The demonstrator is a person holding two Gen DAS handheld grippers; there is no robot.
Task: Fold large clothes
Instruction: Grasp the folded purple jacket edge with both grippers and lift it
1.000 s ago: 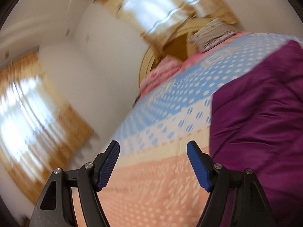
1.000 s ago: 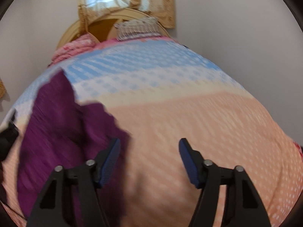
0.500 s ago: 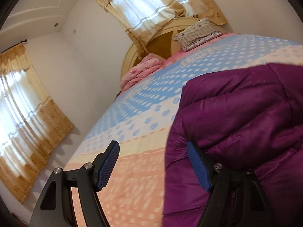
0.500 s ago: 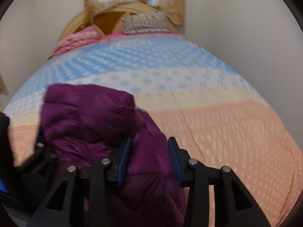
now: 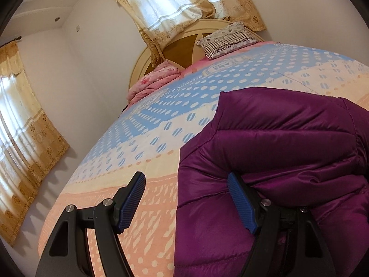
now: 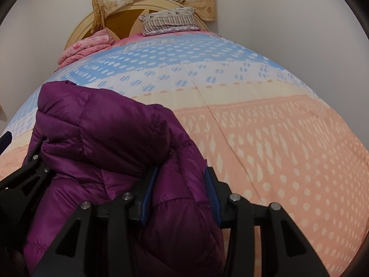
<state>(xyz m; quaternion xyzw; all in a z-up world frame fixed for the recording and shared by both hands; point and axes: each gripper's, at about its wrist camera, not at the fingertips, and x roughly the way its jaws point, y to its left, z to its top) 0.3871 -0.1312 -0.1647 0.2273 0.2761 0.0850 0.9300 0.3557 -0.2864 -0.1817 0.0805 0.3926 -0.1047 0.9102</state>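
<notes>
A purple quilted jacket [image 6: 120, 143] lay bunched on the bed [image 6: 276, 138], on the peach part of the dotted cover toward the foot edge, its upper fold reaching the cream and blue bands. The right gripper [image 6: 180, 191] had a thick fold of the jacket between its blue pads, both pressing into the fabric, so it was clamped on the garment. The left gripper [image 5: 189, 205] stood wide open; its right pad [image 5: 239, 203] lay against the jacket's edge (touching, not pinching), while the other pad was apart over bare cover. In the right wrist view the left gripper [image 6: 25, 173] showed at the jacket's far side. At the head edge, a striped pillow [image 5: 228, 39] leaned on the round headboard [image 5: 180, 50], and a folded pink blanket [image 5: 154, 80] sat at the head corner beside it, under the tan curtains [image 5: 175, 7].
</notes>
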